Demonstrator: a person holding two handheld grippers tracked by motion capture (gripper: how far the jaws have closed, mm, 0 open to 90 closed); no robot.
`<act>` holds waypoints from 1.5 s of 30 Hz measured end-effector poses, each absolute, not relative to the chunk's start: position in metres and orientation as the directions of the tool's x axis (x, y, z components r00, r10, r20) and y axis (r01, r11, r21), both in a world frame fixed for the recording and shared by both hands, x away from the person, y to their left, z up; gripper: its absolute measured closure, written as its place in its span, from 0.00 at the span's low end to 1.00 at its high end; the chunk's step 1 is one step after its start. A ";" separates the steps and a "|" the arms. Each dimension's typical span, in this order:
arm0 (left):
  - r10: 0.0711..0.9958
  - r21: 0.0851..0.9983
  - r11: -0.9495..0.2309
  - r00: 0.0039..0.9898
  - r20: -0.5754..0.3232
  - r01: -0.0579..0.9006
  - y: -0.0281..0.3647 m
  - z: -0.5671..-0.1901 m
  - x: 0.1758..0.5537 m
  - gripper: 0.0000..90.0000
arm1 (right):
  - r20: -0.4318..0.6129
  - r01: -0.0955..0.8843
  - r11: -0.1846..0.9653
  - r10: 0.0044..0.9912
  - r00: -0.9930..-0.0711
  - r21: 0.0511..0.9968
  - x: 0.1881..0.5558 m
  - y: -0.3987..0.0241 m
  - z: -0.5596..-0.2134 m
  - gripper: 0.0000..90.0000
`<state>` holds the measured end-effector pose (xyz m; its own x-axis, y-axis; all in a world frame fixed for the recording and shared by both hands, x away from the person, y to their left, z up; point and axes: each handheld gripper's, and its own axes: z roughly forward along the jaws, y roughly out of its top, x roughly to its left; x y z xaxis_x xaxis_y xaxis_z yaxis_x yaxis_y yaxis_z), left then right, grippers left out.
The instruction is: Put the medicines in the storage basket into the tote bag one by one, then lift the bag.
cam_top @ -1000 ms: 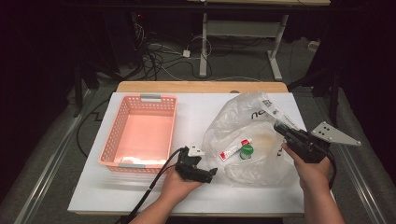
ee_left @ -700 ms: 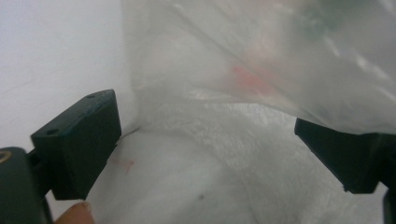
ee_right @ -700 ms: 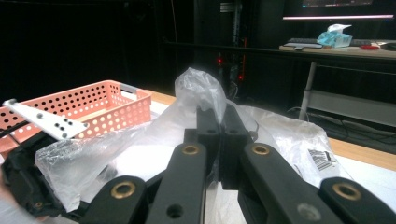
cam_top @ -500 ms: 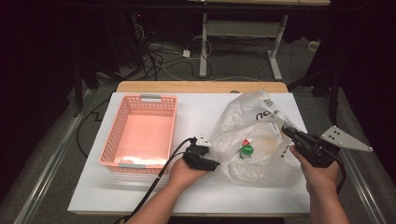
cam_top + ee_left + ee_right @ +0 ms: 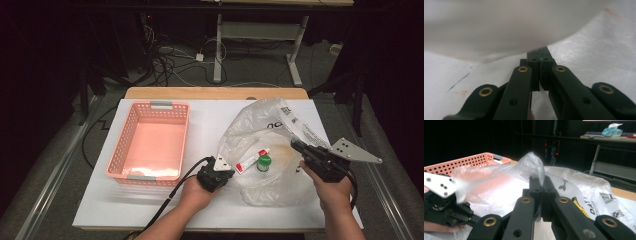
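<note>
A clear, crinkled plastic bag lies on the white desk, right of a pink perforated basket with grey handles. The bag's film is thin and glossy, printed with black letters and a barcode, and it billows up in soft folds. Inside it lie a slim white tube with red print and a small round green-capped bottle, side by side.

The left tool meets the bag's left edge; its black jaws have just been closing and now stand together on the film, as the left gripper view shows. The right tool is clamped on the bag's right side, and in the right gripper view a pinched peak of film rises between its jaws.
</note>
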<state>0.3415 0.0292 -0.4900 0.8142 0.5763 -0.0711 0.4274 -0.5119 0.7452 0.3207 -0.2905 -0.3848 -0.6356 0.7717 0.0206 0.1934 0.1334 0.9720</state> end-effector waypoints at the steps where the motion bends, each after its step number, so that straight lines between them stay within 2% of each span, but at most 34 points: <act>1: 0.588 0.762 -0.484 0.804 -0.081 0.431 0.033 -0.490 0.341 0.97 | 0.019 0.196 0.138 0.771 -0.637 0.971 0.321 -0.288 -0.386 1.00; 4: 0.616 0.806 -0.407 0.781 -0.106 0.430 0.041 -0.489 0.338 0.97 | 0.016 0.203 0.147 0.771 -0.637 0.968 0.323 -0.283 -0.389 1.00; 12: 0.650 0.842 -0.327 0.749 -0.129 0.429 0.049 -0.487 0.335 0.97 | 0.006 0.202 0.154 0.780 -0.626 0.967 0.322 -0.282 -0.391 1.00; 21: 0.704 0.891 -0.245 0.702 -0.107 0.381 0.054 -0.478 0.330 0.97 | 0.000 0.189 0.152 0.780 -0.626 0.970 0.321 -0.282 -0.393 1.00; 31: 0.722 0.952 -0.175 0.691 -0.049 0.250 0.055 -0.441 0.326 0.97 | -0.002 0.154 0.123 0.787 -0.617 0.980 0.322 -0.274 -0.386 1.00; 45: 0.733 0.987 -0.146 0.677 0.065 0.063 0.049 -0.384 0.332 0.97 | -0.008 0.095 0.089 0.773 -0.635 0.991 0.332 -0.250 -0.378 1.00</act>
<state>0.3320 0.0488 -0.3839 0.6769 0.7332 0.0650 0.0633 -0.1459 0.9873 0.3324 -0.2499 -0.3777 -0.6346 0.7728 -0.0082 0.0954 0.0889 0.9915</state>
